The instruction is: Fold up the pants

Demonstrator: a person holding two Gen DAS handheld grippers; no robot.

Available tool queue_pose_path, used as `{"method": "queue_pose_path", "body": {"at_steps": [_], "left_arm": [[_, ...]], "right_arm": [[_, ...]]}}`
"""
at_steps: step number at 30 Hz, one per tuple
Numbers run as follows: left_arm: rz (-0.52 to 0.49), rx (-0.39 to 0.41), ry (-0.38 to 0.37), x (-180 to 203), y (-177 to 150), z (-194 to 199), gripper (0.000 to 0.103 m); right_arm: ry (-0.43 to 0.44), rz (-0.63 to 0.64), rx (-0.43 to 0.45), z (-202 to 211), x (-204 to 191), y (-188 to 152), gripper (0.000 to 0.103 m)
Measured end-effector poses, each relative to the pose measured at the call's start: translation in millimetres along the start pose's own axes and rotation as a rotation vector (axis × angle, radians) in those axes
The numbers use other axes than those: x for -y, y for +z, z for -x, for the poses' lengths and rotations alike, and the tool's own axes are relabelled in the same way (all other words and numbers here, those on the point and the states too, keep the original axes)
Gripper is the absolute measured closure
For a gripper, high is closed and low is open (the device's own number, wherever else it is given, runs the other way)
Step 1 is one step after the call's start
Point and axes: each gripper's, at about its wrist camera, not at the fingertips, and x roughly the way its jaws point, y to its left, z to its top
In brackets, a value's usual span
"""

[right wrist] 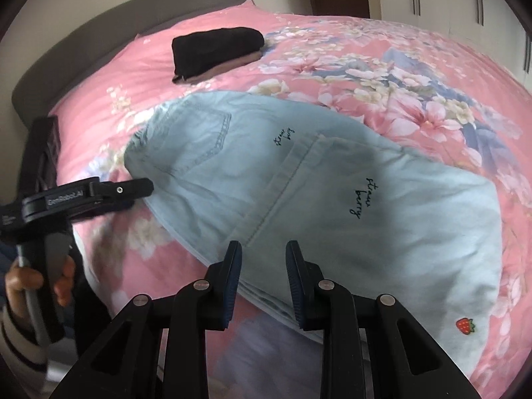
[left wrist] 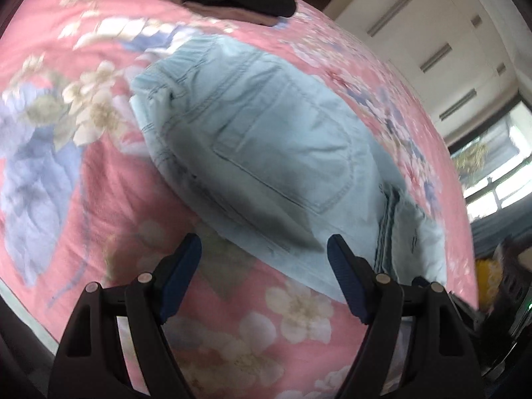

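Light blue denim pants [left wrist: 266, 146] lie folded in layers on a pink floral bedspread [left wrist: 83, 183]. In the right wrist view the pants [right wrist: 332, 206] show "straw berry" lettering and a small strawberry patch. My left gripper [left wrist: 264, 249] is open wide and empty, just above the near edge of the pants. It also shows from the side in the right wrist view [right wrist: 133, 193], at the pants' left end. My right gripper [right wrist: 262, 252] is open and empty, its tips over the near folded edge.
A folded black garment on a brown one [right wrist: 216, 50] lies at the far end of the bed, near the grey headboard [right wrist: 99, 23]. White wardrobes [left wrist: 415, 33] and a window [left wrist: 492, 159] stand beyond the bed.
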Motion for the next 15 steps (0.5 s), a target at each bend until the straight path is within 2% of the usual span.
{"method": "queue_pose_path", "body": {"at_steps": [7,11,15], "left_arm": [[0.104,0.015,-0.070,-21,18,1,0.025],[0.135,0.014,-0.090,-32,29,1,0.025],[0.145,0.013,-0.099,-33,34,4,0.025]], "right_arm": [[0.009,-0.047,-0.032,-20,5,6,0.076],[0.028,-0.057,-0.072,-42,8,11,0.076],[0.027,-0.037,-0.083,-43,6,26,0.076]]}}
